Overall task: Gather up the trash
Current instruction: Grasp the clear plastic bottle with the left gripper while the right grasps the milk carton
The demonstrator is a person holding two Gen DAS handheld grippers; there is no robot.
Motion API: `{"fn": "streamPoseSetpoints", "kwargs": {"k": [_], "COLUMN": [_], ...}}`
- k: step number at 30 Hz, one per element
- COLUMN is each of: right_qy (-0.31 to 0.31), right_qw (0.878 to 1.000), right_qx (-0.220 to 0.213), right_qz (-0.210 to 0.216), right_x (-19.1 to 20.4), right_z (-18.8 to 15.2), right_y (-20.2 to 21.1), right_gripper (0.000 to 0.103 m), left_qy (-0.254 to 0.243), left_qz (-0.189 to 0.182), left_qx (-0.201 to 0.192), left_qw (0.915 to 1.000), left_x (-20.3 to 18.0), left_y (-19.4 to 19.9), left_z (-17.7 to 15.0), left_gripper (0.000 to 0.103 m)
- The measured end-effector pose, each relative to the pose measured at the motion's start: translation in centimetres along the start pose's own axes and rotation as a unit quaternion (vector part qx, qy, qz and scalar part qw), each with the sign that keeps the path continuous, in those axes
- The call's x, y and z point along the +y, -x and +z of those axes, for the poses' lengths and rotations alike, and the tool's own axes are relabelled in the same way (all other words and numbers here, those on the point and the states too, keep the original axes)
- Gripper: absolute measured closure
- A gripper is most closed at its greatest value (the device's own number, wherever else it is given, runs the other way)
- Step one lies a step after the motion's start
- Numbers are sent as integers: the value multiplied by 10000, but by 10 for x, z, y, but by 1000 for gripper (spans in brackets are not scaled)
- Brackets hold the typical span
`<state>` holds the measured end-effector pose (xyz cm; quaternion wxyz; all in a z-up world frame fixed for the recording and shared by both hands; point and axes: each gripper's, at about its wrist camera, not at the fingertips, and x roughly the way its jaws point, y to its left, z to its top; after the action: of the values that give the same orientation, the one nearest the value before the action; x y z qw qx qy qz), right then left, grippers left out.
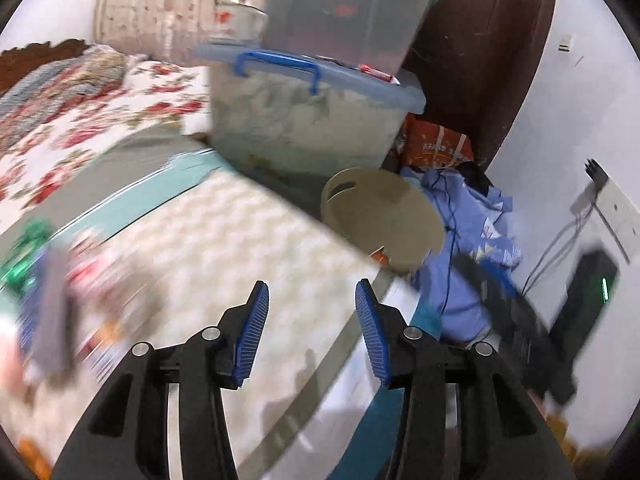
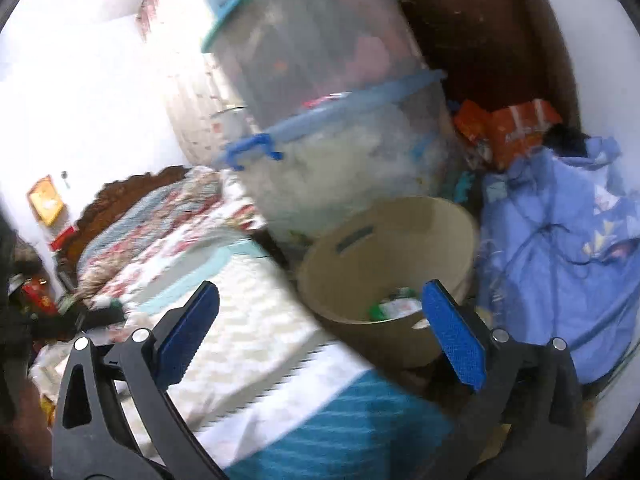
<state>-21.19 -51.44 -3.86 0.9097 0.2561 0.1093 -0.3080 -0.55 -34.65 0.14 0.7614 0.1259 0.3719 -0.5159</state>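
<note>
Two clear plastic storage boxes stand stacked past the bed's end: the lower box has a pale blue lid with a darker blue handle and holds something white and fluffy, while the upper box, lidded in teal, shows blurred pink and dark shapes that cannot be made out. Just in front of them sits a round beige bin with smooth walls and a slot handle near its rim; green-and-white trash lies at its bottom. Its near wall comes close against the bed, whose cover is a bumpy white weave edged by a teal band. More scraps, green and red and badly blurred, lie on the cover at the left wrist view's left edge. Crumpled blue cloth and an orange bag crowd the bin's other side, leaving little free floor. The left gripper hangs over the bed's edge with its ribbed blue pads partly spread and nothing between them. The right gripper is spread wide and empty before the bin.
</note>
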Motion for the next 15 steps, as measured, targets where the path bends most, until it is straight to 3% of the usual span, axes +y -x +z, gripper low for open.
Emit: {"fn": "streamPoseSetpoints", "kwargs": {"k": [4,7,8,12,15], "right_qy": [79,414,494,864,943], "right_qw": [9964,9863,9818,9391,9126], "right_qx": [511,968,1117,2136,2675], "right_qz": [678,1272,1456,2548,2946], "right_x": [42,90,103,178,223], "right_z": [-12,-29,-34,-66,-91], "right_y": [-7,-11,-12,-25,-32], "right_gripper": [3,5,10,40,45], "left_qy": [181,699,918,1736,2296], "left_qz": [446,826,909,1447,2027], "left_qx": [-120,-219,-275,-618,-600], "left_qw": [9988,9939,9912,9722,9500], "left_x": [46,93,108,166,207], "left_y": [76,132,147,201,218], "left_z": [-59,-97,-106,-139,-147], "left_gripper": [59,59,59,59,49]}}
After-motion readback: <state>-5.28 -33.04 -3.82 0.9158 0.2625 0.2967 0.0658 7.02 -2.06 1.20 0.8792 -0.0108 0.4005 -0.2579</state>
